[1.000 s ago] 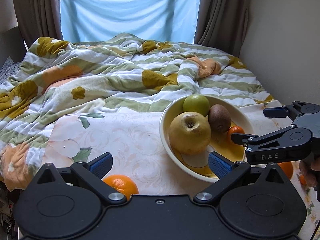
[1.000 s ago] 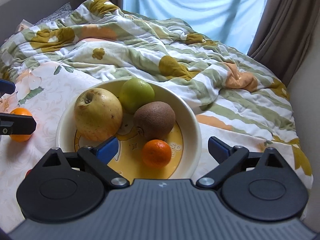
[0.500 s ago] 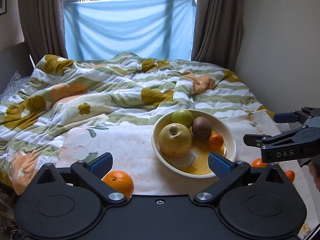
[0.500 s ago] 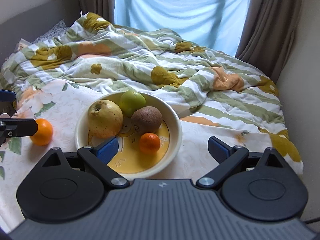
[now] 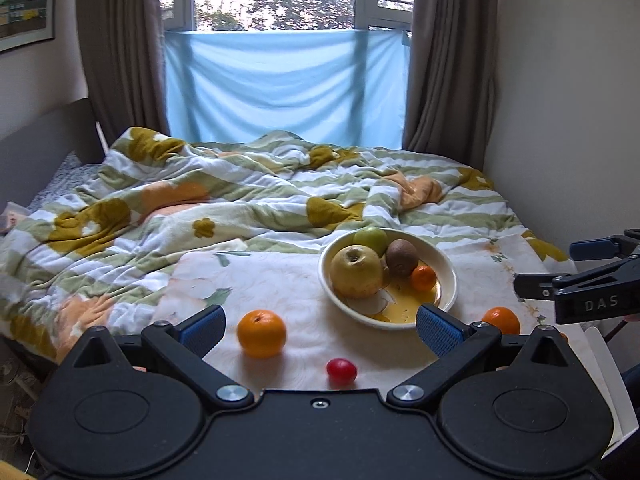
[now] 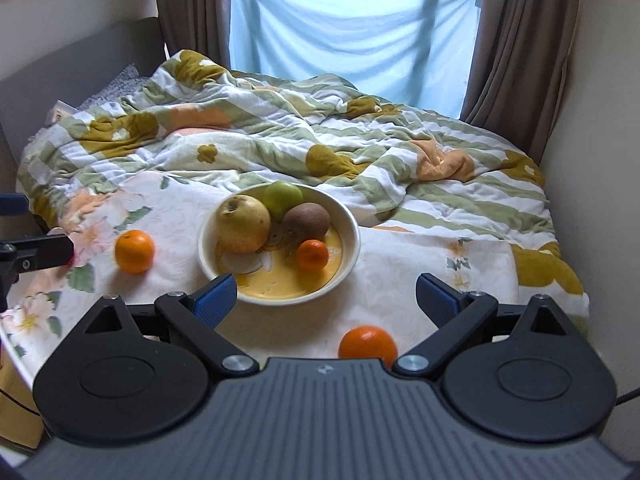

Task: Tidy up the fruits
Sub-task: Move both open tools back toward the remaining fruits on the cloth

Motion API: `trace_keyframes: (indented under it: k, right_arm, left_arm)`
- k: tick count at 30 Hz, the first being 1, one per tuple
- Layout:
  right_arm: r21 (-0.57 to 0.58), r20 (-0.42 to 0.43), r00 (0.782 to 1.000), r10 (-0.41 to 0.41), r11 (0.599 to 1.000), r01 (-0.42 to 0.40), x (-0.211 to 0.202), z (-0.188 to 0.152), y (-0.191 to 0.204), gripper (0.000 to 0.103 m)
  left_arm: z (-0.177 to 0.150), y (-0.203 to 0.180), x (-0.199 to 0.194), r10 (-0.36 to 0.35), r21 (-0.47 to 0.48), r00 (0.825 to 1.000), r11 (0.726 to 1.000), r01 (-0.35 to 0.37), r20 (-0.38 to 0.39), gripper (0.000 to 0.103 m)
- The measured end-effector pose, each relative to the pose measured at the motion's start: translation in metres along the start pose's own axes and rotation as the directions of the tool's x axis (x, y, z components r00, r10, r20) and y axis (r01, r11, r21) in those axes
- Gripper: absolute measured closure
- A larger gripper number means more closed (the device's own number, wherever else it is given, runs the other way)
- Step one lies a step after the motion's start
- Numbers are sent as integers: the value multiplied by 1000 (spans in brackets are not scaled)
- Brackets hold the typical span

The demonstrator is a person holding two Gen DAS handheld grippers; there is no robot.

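- Left claw (image 5: 320, 326): fingers spread wide, empty, held level above the bed's near edge.
- Right claw (image 6: 325, 294): likewise wide apart, empty, level.

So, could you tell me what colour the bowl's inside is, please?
Yellow inside the cream-rimmed bowl; the right wrist view shows it best.

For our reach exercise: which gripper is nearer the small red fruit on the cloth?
Left. The red fruit lies just ahead between the left gripper fingers; the right gripper is off to its right.

rumpled floral blanket (image 5: 224, 208), brown curtains (image 5: 448, 60)
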State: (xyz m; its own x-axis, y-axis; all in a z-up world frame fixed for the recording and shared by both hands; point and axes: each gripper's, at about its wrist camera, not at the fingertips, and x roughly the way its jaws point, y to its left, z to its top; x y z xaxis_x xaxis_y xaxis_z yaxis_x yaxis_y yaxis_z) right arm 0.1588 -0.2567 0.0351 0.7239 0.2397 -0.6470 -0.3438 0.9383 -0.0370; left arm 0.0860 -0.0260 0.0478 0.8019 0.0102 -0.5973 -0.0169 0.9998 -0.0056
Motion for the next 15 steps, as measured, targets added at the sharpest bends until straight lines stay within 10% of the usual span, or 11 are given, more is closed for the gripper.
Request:
trace_keyframes:
  k: [15]
  right_arm:
    - [-9,-1,999,47,999,-47,-18,-12,57,0]
  left_arm:
    - [-30,59,-21,107,-45,994,993,-107,-7,0]
